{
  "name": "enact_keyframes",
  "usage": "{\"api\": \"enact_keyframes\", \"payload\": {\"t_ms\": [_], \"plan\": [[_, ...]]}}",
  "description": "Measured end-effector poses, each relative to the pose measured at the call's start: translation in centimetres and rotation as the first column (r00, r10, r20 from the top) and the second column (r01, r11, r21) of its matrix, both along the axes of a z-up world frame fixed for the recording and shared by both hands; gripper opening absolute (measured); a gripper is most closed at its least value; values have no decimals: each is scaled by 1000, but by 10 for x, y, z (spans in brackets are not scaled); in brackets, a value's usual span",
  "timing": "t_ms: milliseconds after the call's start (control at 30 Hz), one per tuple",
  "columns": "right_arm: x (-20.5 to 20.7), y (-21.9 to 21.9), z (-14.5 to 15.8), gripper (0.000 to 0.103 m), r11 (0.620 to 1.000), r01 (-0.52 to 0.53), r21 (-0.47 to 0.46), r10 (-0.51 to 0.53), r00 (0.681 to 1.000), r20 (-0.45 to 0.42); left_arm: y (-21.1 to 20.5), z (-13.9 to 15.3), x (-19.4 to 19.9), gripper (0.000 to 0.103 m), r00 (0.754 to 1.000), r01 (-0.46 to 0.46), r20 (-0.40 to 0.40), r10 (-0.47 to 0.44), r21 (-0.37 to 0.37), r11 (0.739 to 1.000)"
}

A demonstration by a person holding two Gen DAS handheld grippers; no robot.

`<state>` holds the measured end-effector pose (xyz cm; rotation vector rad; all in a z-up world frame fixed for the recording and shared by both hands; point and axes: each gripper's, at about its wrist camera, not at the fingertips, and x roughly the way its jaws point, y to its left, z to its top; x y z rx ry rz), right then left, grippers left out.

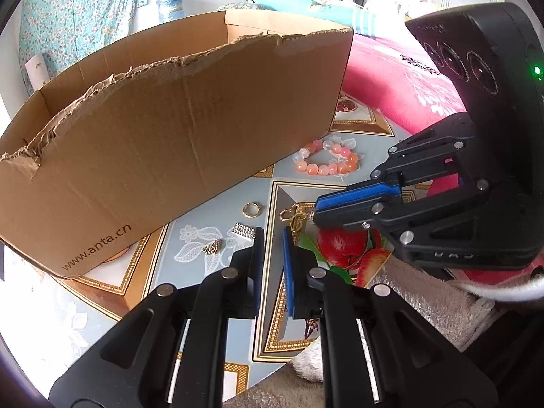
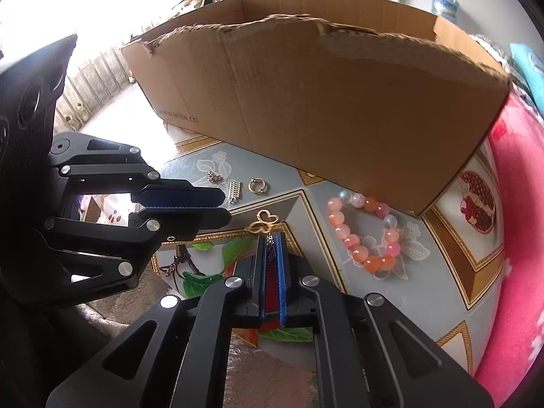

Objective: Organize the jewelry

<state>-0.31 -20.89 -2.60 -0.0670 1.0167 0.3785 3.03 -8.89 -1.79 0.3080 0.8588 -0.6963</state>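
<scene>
Only my right view showed the chain running between my right tongs (image 2: 271, 255), clenched on the gold pendant (image 2: 263, 223) at twelve o'clock. My left tongs (image 1: 272, 238) stood slightly parted, grasping nothing. The bead bracelet (image 2: 367, 234) lay on the surface (image 2: 306, 200) at three o'clock, beside the cardboard box (image 2: 323, 102).

- The cardboard box (image 1: 176, 142) was matt, its top edge torn rough.
- The bead bracelet (image 2: 365, 234) looked glossy.
- The ring (image 1: 252, 209) was shiny gold-coloured metal.
- The tablecloth (image 2: 442, 289) gleamed smooth.
</scene>
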Motion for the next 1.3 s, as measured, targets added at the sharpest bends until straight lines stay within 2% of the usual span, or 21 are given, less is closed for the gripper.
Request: {"api": "enact_keyframes", "payload": {"t_ms": [167, 300, 367, 433, 533, 633, 933, 1000, 1200, 1300], "plan": [[-2, -3, 5, 4, 999, 33, 41, -33, 999, -3, 1, -1, 1, 10, 1000, 6, -3, -7, -3, 1000], [-7, -8, 17, 4, 989, 43, 145, -45, 999, 10, -1, -1, 1, 10, 1000, 18, -8, -18, -7, 1000], [-3, -19, 16, 4, 985, 57, 164, -59, 998, 9, -3, -2, 0, 10, 1000, 28, -9, -28, -9, 1000], [-1, -19, 13, 4, 986, 71, 150, -71, 997, -5, -6, -2, -2, 19, 999, 42, -12, -42, -14, 999], [0, -23, 20, 4, 973, 61, 221, -62, 998, -1, -10, -1, -6, 24, 998, 66, -1, -66, -11, 998], [3, -20, 20, 4, 974, 56, 219, -57, 998, -1, -13, -2, -10, 29, 997, 81, 14, -81, -1, 997], [7, -12, 16, 4, 969, 8, 245, -4, 1000, -17, -19, -5, -22, 30, 988, 117, 88, -123, 65, 991], [6, -7, 16, 4, 970, -5, 244, 10, 1000, -18, -20, -5, -24, 29, 987, 122, 99, -129, 70, 990], [2, 3, 17, 4, 969, -41, 245, 47, 999, -19, -17, -2, -29, 12, 986, 122, 111, -128, 61, 991], [2, 3, 17, 4, 968, -43, 249, 50, 999, -21, -14, 0, -27, 8, 986, 121, 110, -126, 48, 991]]}}
